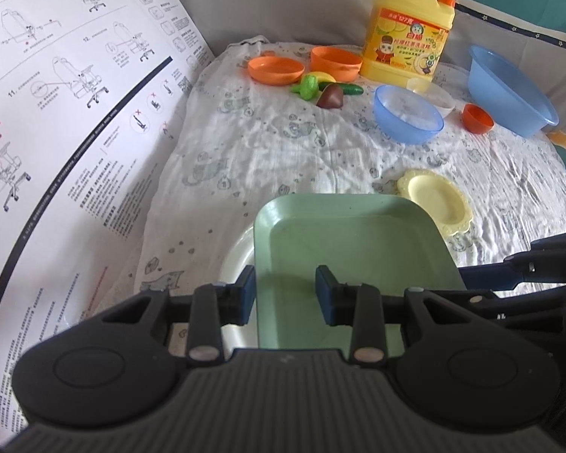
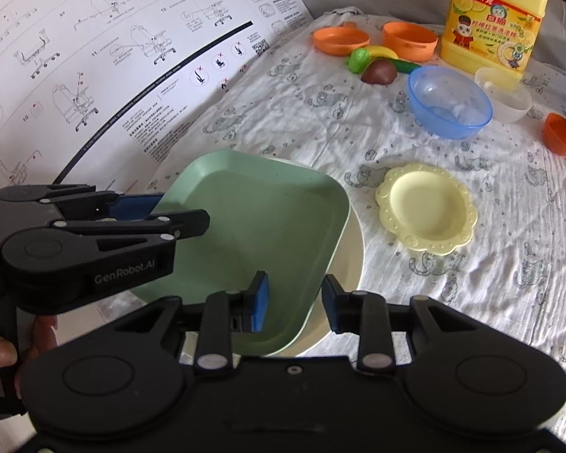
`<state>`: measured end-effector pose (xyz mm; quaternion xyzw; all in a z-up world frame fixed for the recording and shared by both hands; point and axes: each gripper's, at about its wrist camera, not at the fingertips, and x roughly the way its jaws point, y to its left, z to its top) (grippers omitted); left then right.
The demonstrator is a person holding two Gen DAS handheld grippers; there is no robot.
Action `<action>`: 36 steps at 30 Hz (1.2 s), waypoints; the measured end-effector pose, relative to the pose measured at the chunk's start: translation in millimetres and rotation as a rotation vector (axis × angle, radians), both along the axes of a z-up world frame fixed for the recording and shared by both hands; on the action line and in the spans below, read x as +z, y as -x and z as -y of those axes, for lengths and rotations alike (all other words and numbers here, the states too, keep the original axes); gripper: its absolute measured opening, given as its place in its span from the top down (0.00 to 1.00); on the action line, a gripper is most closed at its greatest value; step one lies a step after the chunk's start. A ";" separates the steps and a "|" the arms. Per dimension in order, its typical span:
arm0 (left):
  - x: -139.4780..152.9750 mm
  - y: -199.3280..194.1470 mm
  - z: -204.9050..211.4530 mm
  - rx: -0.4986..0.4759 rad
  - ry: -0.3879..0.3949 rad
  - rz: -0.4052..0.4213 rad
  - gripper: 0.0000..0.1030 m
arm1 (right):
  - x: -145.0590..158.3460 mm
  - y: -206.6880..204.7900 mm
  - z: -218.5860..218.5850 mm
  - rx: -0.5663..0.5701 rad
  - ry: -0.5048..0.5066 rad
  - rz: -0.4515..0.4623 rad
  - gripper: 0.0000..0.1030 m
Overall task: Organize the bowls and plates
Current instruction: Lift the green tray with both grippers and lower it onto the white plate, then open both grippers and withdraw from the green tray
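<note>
A green square plate [image 1: 354, 249] lies on a white round plate [image 1: 236, 260]. My left gripper [image 1: 285, 296] is open, its jaws astride the green plate's left rim. In the right wrist view the green plate [image 2: 256, 226] sits on the white plate [image 2: 352, 260], and the left gripper [image 2: 162, 211] reaches over its left edge. My right gripper [image 2: 294, 307] is open, its jaws astride the green plate's near right rim. A scalloped yellow plate [image 2: 426, 207] lies to the right, also in the left wrist view [image 1: 437, 198]. A blue bowl [image 2: 449, 100], a clear bowl [image 2: 505, 98] and orange bowls [image 2: 409, 39] stand farther back.
A yellow detergent jug [image 1: 409, 30] stands at the back. Toy vegetables [image 1: 330, 88] lie by an orange plate [image 1: 275, 70]. A large blue basin [image 1: 509, 88] and a small orange cup [image 1: 477, 117] are at the right. A large instruction sheet [image 1: 75, 113] stands at the left.
</note>
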<state>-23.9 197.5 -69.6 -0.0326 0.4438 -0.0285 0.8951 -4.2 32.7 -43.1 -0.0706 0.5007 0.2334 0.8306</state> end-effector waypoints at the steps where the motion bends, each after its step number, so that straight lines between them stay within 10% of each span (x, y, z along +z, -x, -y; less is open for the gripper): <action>1: -1.6 -0.5 -0.3 0.000 -0.002 -0.003 0.68 | -1.6 -0.3 -0.9 0.002 0.002 -0.003 0.69; 14: -20.0 -7.0 -4.9 0.006 -0.006 -0.047 0.66 | -17.9 -5.2 -5.4 0.024 0.007 -0.039 0.69; 18: -13.7 -5.9 -4.5 0.009 -0.019 -0.022 0.42 | -10.4 -4.6 -1.3 0.023 -0.020 -0.010 0.22; 20: -5.9 -4.1 -6.2 0.032 -0.041 0.014 0.12 | -3.2 -2.6 1.9 0.031 -0.027 0.028 0.13; 23: 4.2 -2.7 -7.6 0.052 -0.066 0.056 0.02 | 5.8 -1.3 9.6 0.028 -0.049 0.058 0.00; 36: 10.8 -16.6 3.7 0.078 -0.038 0.042 0.00 | 5.4 -3.2 63.5 -0.129 -0.061 0.070 0.00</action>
